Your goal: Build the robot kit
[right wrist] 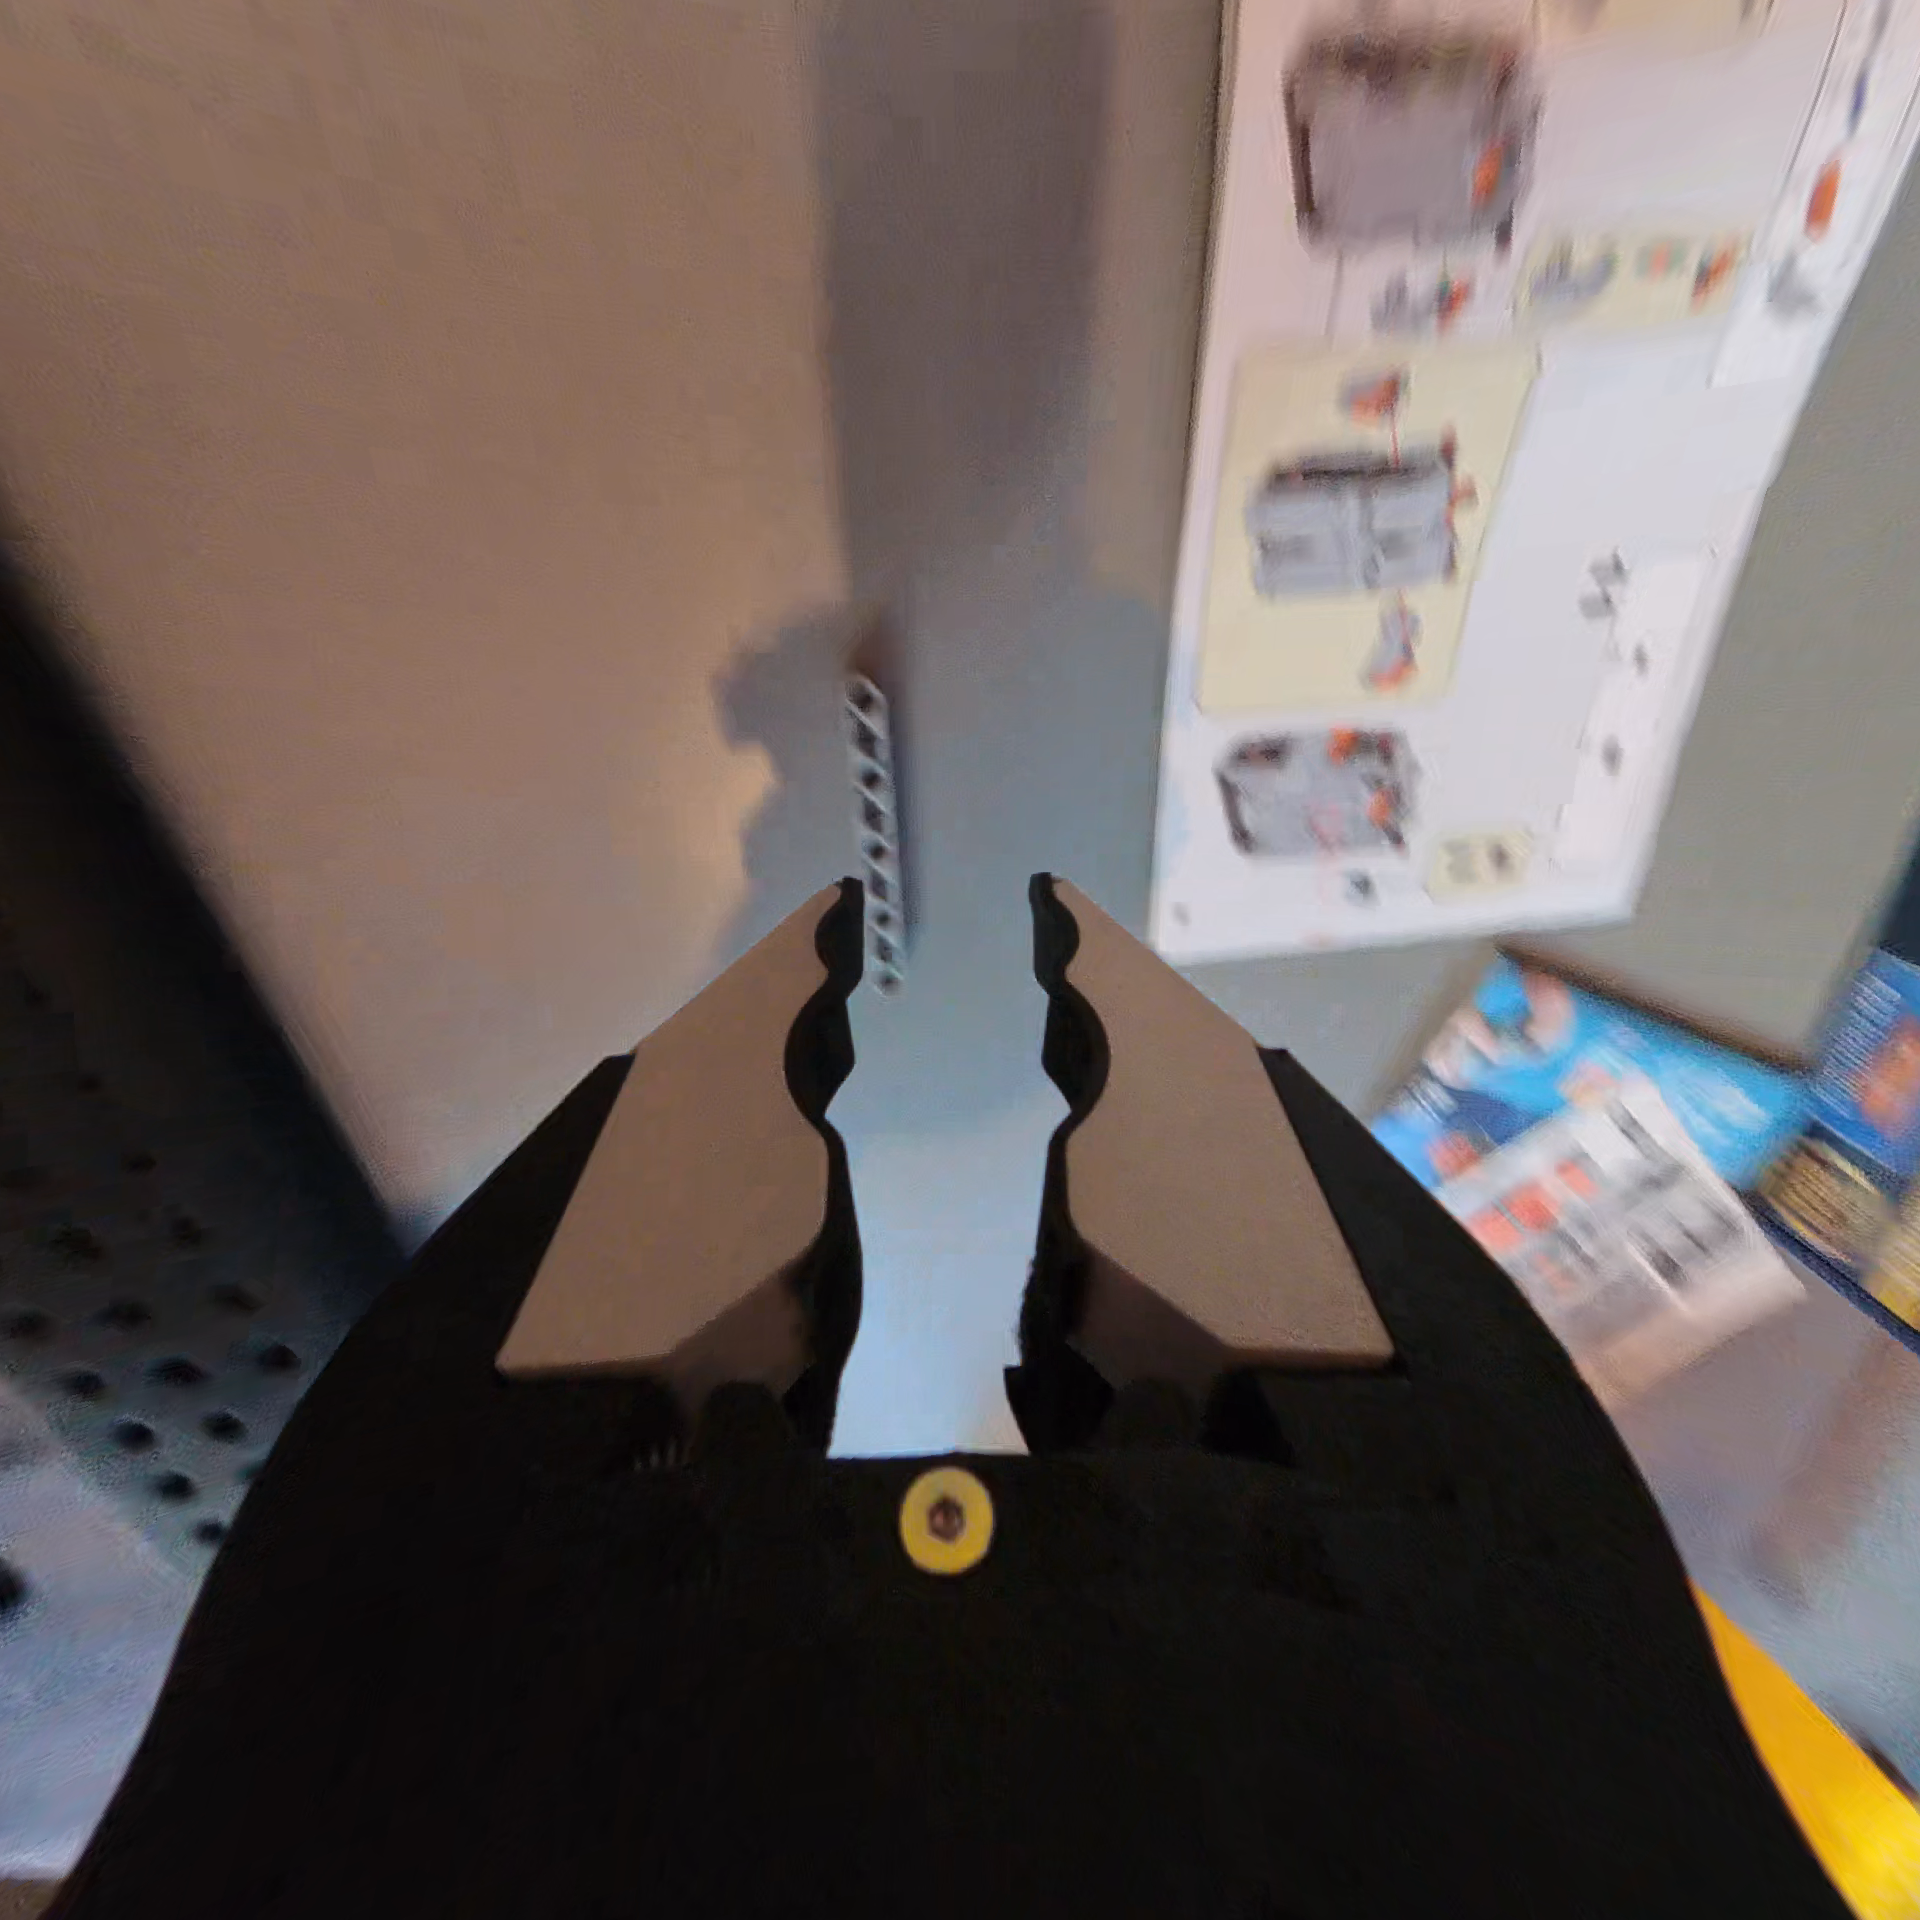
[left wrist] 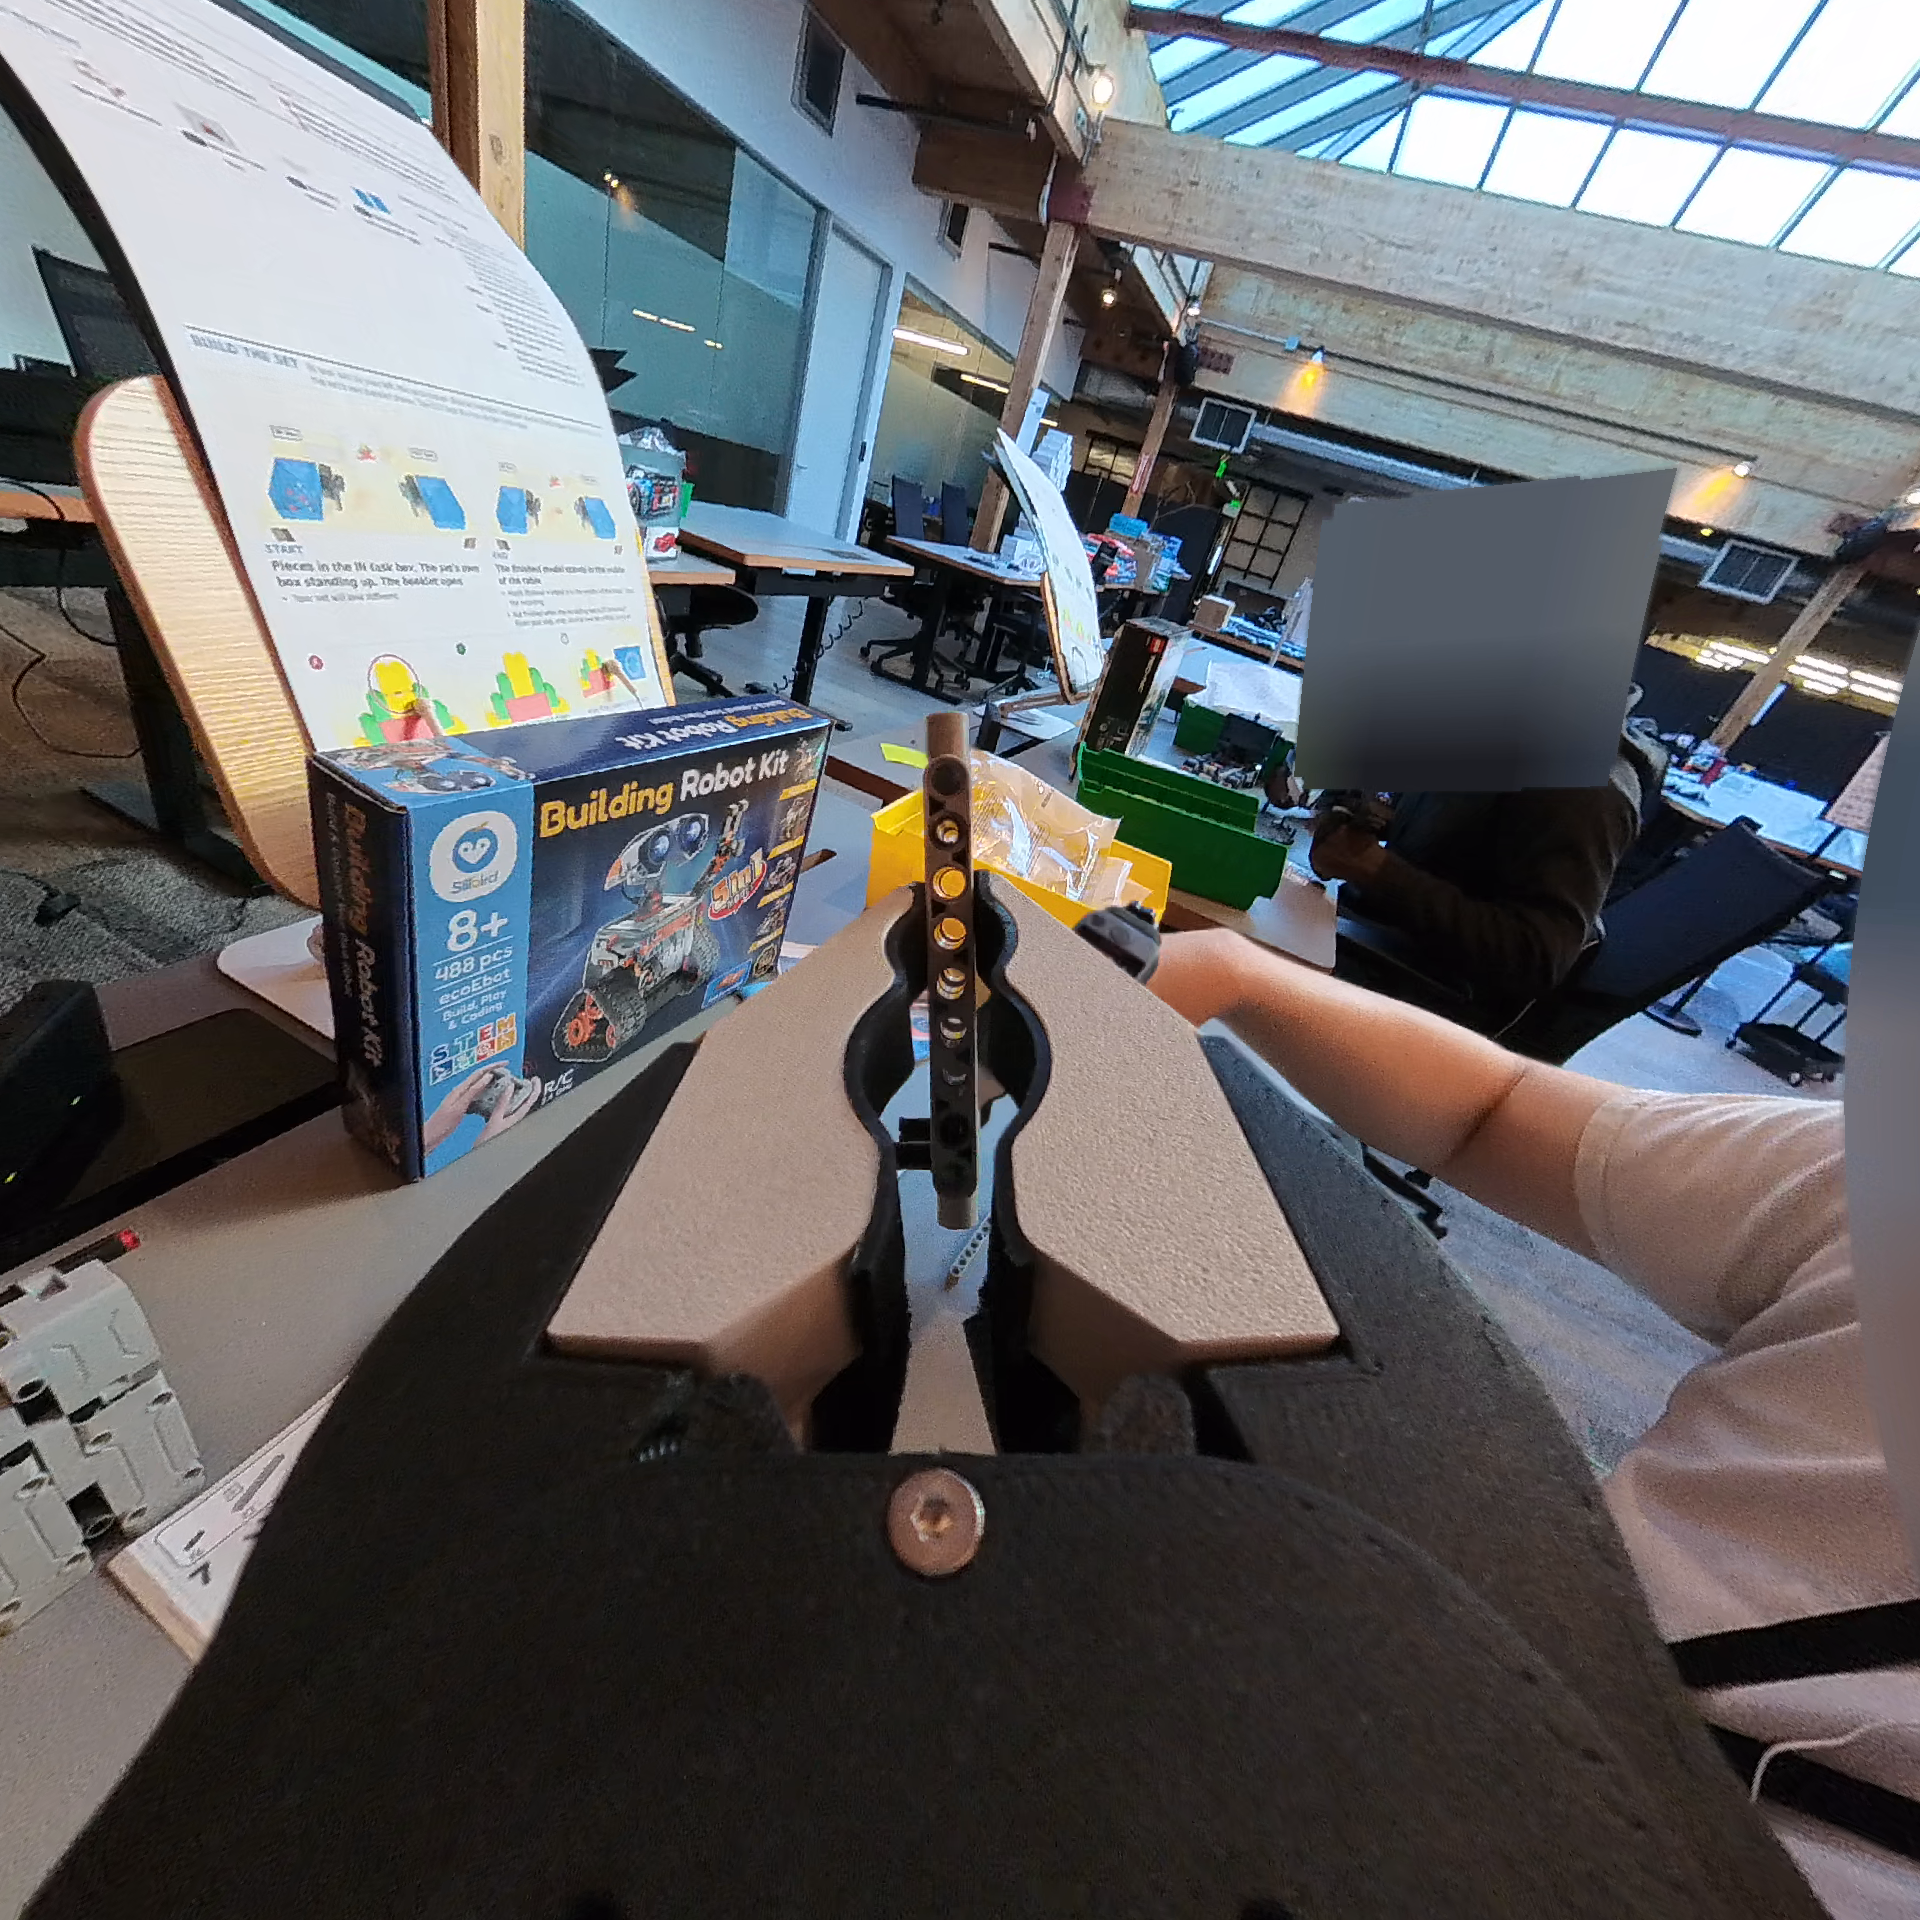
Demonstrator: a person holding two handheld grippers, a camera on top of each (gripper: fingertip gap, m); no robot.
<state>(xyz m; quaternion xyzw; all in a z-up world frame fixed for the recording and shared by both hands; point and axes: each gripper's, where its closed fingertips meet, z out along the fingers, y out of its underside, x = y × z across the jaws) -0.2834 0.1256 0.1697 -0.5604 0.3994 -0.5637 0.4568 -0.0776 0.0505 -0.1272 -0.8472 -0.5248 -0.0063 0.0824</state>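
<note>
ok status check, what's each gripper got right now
Left gripper shut on black holed beam, held upright. Right gripper open, empty, above grey holed beam lying on table. Instruction sheet right of it, apart.

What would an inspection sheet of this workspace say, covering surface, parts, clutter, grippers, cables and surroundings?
Surface: grey table, mostly bare near the right gripper.
Parts: black holed beam clamped upright; grey holed beam flat on the table.
Clutter: kit box, instruction sheet, yellow bin, grey block assembly.
Grippers: left gripper shut on the black beam; right gripper open, empty, beside the grey beam.
Cables: nothing seen on the table.
Surroundings: open office, desks, skylights, a seated person.
</note>
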